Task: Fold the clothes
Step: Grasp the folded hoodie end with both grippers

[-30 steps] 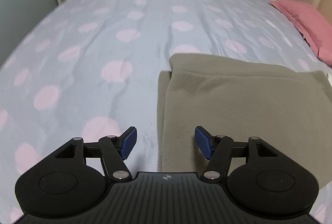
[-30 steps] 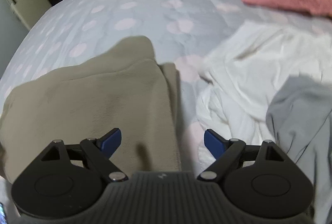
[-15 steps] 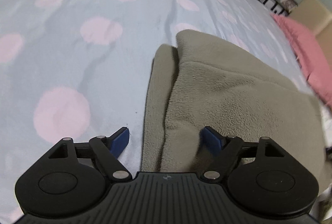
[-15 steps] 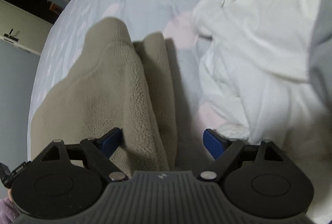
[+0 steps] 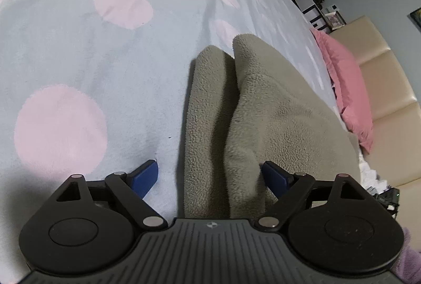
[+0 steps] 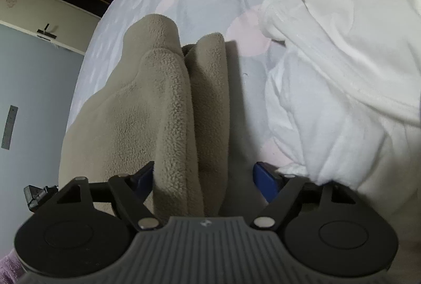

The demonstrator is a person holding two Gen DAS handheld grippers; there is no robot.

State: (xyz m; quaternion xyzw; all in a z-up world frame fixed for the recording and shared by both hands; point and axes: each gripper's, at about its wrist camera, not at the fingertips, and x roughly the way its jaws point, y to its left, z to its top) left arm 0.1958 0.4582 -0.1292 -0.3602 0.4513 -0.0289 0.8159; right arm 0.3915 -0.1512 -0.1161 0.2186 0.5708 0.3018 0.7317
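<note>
Left gripper [image 5: 210, 173] fingers opening, right gripper [image 6: 202, 176] fingers closing, both spread astride the folded tan fleece [image 5: 263, 113] edges, seemingly unpinched; white garment [image 6: 342, 60] in right view only.

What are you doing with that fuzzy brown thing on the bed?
A person is folding clothes with a gripper in each hand. The left gripper and the right gripper each straddle one end of the folded tan fleece on the spotted bedspread. The left one's jaws are opening, the right one's closing, neither pinching yet. A white garment lies beside it.
</note>
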